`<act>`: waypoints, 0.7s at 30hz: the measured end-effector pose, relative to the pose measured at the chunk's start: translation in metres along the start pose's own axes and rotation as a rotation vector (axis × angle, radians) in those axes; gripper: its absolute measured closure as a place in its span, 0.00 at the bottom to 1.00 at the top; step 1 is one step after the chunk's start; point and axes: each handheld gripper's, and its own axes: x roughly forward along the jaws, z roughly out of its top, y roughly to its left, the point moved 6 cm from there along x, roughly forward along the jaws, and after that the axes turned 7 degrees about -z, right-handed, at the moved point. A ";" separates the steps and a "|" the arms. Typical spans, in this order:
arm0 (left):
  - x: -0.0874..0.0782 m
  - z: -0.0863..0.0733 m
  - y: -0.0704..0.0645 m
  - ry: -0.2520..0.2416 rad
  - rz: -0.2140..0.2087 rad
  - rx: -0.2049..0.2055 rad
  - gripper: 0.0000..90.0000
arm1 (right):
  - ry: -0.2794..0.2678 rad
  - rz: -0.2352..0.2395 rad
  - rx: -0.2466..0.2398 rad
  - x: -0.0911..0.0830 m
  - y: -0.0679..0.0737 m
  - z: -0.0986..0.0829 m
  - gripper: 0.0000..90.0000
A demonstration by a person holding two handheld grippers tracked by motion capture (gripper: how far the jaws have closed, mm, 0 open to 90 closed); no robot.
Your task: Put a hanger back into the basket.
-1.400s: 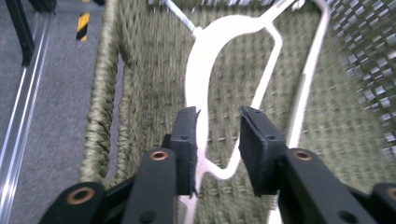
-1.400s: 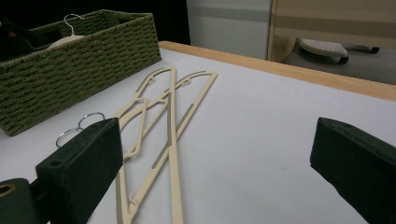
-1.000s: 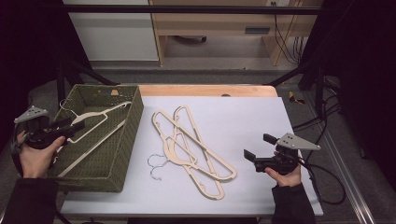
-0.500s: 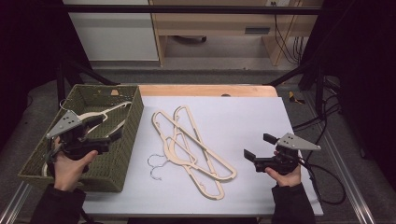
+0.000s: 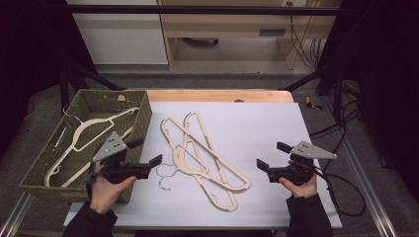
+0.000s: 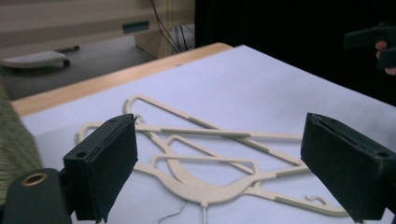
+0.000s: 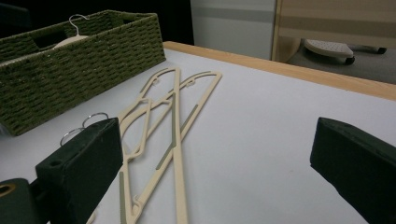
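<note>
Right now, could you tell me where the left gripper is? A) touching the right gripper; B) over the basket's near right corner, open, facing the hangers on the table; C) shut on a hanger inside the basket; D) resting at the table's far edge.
B: the left gripper is open and empty at the basket corner, aimed at the hangers.

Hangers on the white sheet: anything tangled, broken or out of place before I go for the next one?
Nothing looks broken. The hangers lie overlapped and crossed in a loose pile, wire hooks toward the left gripper, so lifting one may drag its neighbour. One hanger already lies in the basket.
</note>
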 end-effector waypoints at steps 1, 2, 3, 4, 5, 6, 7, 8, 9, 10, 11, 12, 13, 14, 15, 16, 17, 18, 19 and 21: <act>0.005 -0.003 -0.002 0.012 -0.001 0.003 0.12 | 0.000 0.000 0.002 0.000 0.000 0.000 0.03; 0.008 -0.006 -0.003 0.019 -0.003 0.004 0.12 | 0.000 0.000 0.001 0.000 0.000 0.000 0.03; 0.014 -0.010 -0.004 0.030 -0.010 -0.004 0.12 | 0.000 0.000 0.000 0.000 0.000 0.000 0.03; 0.018 -0.014 -0.004 0.039 -0.016 -0.010 0.13 | 0.000 0.003 -0.003 0.000 0.000 0.000 0.03; 0.022 -0.018 -0.004 0.055 -0.018 -0.010 0.13 | 0.003 0.006 0.001 -0.001 0.001 0.000 0.03; 0.024 -0.020 -0.004 0.066 -0.017 -0.013 0.14 | -0.001 0.010 -0.001 -0.001 0.001 0.000 0.03; 0.028 -0.025 -0.003 0.081 -0.015 -0.015 0.14 | -0.002 0.011 -0.001 -0.001 0.001 0.000 0.03; 0.030 -0.028 -0.003 0.091 -0.014 -0.020 0.15 | 0.000 0.010 -0.003 0.000 0.002 -0.001 0.03; 0.032 -0.030 -0.003 0.099 -0.017 -0.024 0.16 | 0.003 0.010 -0.005 0.000 0.002 -0.001 0.03; 0.034 -0.033 -0.003 0.107 -0.019 -0.022 0.16 | 0.004 0.010 -0.006 0.000 0.002 -0.001 0.03; 0.037 -0.037 -0.004 0.121 -0.018 -0.017 0.17 | 0.003 0.013 -0.007 0.001 0.003 -0.001 0.03; 0.039 -0.040 -0.003 0.132 -0.015 -0.016 0.18 | 0.006 0.017 -0.008 0.001 0.004 -0.002 0.03; 0.042 -0.044 -0.003 0.144 -0.024 -0.030 0.19 | 0.007 0.016 -0.006 0.001 0.005 -0.002 0.03; 0.044 -0.046 -0.003 0.157 -0.029 -0.032 0.21 | 0.007 0.019 -0.008 0.002 0.005 -0.002 0.03; 0.047 -0.050 -0.003 0.172 -0.024 -0.033 0.22 | 0.009 0.018 -0.010 0.002 0.005 -0.003 0.04; 0.051 -0.055 -0.002 0.194 -0.019 -0.031 0.24 | 0.007 0.023 -0.018 0.003 0.005 -0.003 0.04; 0.054 -0.058 -0.001 0.205 -0.028 -0.042 0.25 | 0.013 0.022 -0.009 0.003 0.006 -0.003 0.04; 0.056 -0.061 0.000 0.215 -0.031 -0.055 0.27 | 0.013 0.020 -0.014 0.004 0.006 -0.003 0.04; 0.060 -0.065 0.001 0.230 -0.020 -0.062 0.28 | 0.015 0.020 -0.014 0.004 0.006 -0.004 0.04; 0.064 -0.071 0.002 0.257 -0.011 -0.064 0.32 | 0.018 0.022 -0.015 0.004 0.006 -0.004 0.04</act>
